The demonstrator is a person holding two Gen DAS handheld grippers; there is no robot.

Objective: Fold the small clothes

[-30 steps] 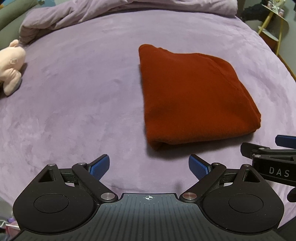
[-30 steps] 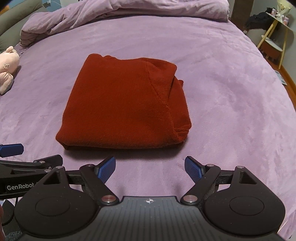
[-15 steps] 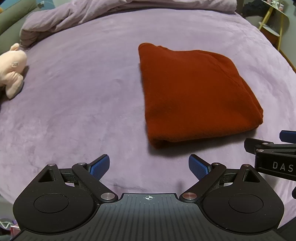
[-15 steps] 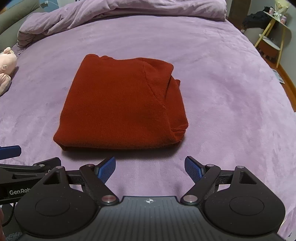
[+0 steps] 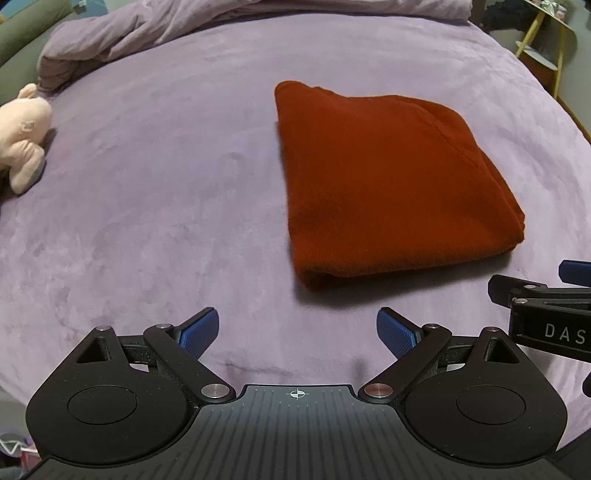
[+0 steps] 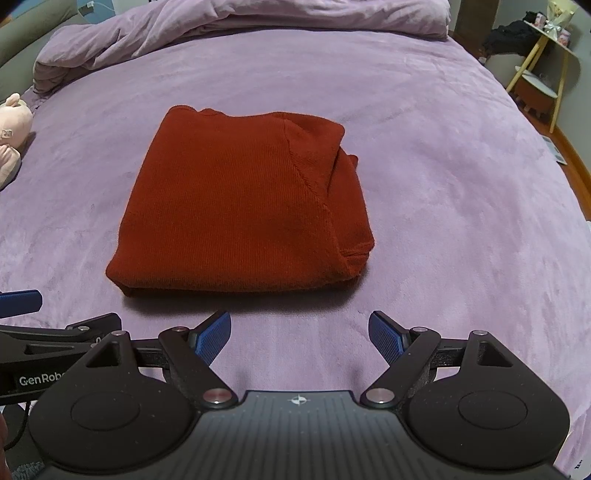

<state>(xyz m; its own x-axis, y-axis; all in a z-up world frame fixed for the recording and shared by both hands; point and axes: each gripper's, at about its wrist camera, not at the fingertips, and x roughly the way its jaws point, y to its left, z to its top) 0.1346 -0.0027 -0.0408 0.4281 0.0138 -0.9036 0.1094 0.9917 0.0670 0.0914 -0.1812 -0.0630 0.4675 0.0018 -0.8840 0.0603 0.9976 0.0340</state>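
Note:
A rust-red knitted garment (image 5: 391, 184) (image 6: 243, 206) lies folded into a thick rectangle on the purple bed cover (image 5: 166, 177) (image 6: 443, 166). My left gripper (image 5: 297, 332) hovers open over bare cover, short of the garment's near left corner, with nothing between its blue pads (image 5: 199, 332). My right gripper (image 6: 299, 336) is open too, just in front of the garment's near edge, holding nothing. Each gripper shows at the edge of the other's view: the right one (image 5: 554, 295) and the left one (image 6: 44, 325).
A pink plush toy (image 5: 22, 136) (image 6: 11, 136) lies at the bed's left edge. A bunched purple duvet (image 5: 184, 22) (image 6: 221, 18) runs along the far side. A yellow-legged side table (image 6: 543, 70) stands on the floor at the far right.
Both views have shifted slightly, so the garment sits a touch higher in the pictures than a second ago. Both grippers remain open and the garment is undisturbed.

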